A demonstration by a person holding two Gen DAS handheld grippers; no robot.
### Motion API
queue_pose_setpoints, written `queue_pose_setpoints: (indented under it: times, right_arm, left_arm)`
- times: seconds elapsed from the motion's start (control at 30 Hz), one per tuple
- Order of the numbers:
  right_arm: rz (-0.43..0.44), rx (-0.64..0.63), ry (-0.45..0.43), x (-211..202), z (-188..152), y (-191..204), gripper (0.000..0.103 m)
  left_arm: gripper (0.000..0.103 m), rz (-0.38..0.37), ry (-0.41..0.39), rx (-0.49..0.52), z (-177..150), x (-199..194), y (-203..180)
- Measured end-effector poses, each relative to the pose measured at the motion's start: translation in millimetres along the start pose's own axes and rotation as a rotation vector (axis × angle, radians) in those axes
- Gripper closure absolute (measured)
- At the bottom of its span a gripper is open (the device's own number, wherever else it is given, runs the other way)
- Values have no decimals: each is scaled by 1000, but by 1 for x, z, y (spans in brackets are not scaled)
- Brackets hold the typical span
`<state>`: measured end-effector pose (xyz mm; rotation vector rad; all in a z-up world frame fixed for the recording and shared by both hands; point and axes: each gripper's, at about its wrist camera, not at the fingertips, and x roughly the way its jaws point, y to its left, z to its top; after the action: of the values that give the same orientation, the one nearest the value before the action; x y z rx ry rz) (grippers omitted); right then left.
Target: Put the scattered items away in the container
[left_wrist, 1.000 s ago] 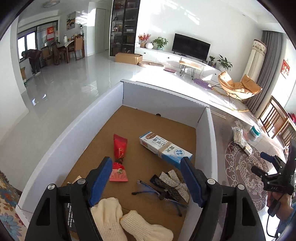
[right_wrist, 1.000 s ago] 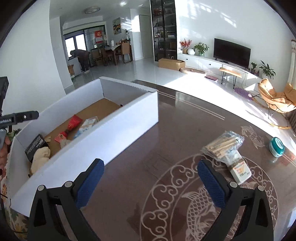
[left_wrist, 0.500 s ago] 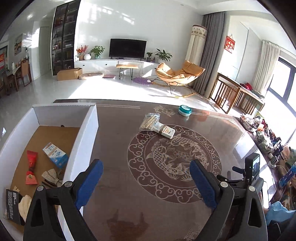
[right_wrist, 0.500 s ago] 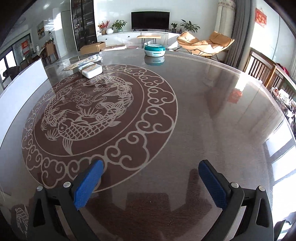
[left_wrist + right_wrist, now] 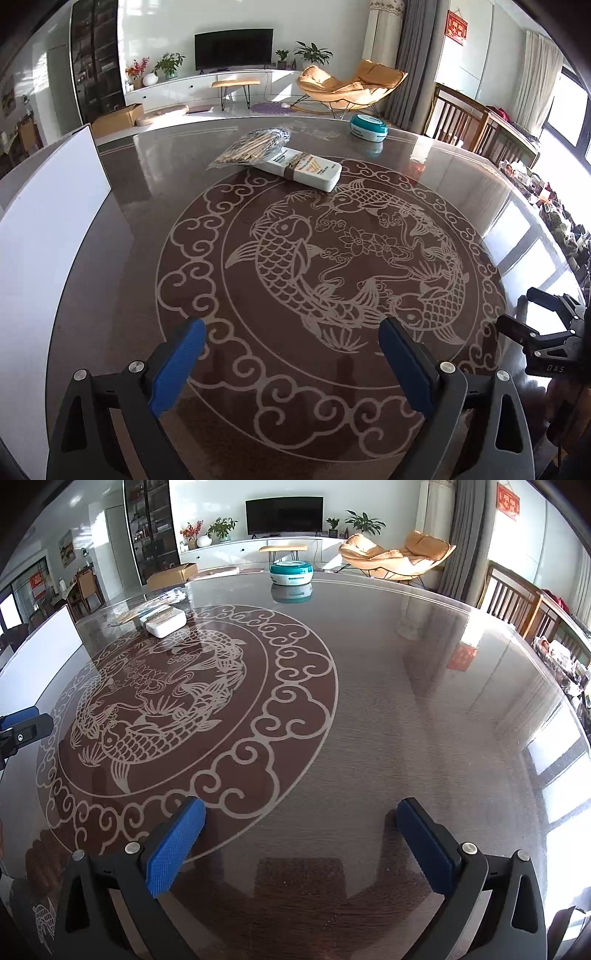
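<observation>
Both cams swung off the white container [image 5: 48,206] since a sec ago, now facing what's left to tidy. Going rightward from container: chopstick bag [image 5: 255,146], white box [image 5: 306,170] touching it, teal tin [image 5: 368,127] further. Left hand-held gripper [image 5: 291,363] wide, empty; right hand-held gripper [image 5: 301,843] wide, empty, over bare counter [image 5: 406,701].

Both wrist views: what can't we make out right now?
- White box: inside hidden by its own wall, both views; cut off at the frame edge.
- Clear bag of sticks: count unreadable; glare-washed in the right view.
- White carton, teal tub: print too small.
</observation>
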<state>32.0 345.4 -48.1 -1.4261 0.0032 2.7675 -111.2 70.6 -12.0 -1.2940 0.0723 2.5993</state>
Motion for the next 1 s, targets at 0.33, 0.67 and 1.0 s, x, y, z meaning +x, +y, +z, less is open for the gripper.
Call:
queue_pose_setpoints:
  times: [0.33, 0.67, 1.0]
  right_arm:
    - [0, 0, 0, 0, 0, 0, 0]
    - [0, 0, 0, 0, 1, 0, 0]
    - [0, 0, 1, 0, 1, 0, 0]
  left_arm:
    - [0, 55, 23, 38, -21, 8, -2]
    - [0, 49, 29, 42, -21, 8, -3]
    - [0, 51, 29, 38, -20, 8, -1]
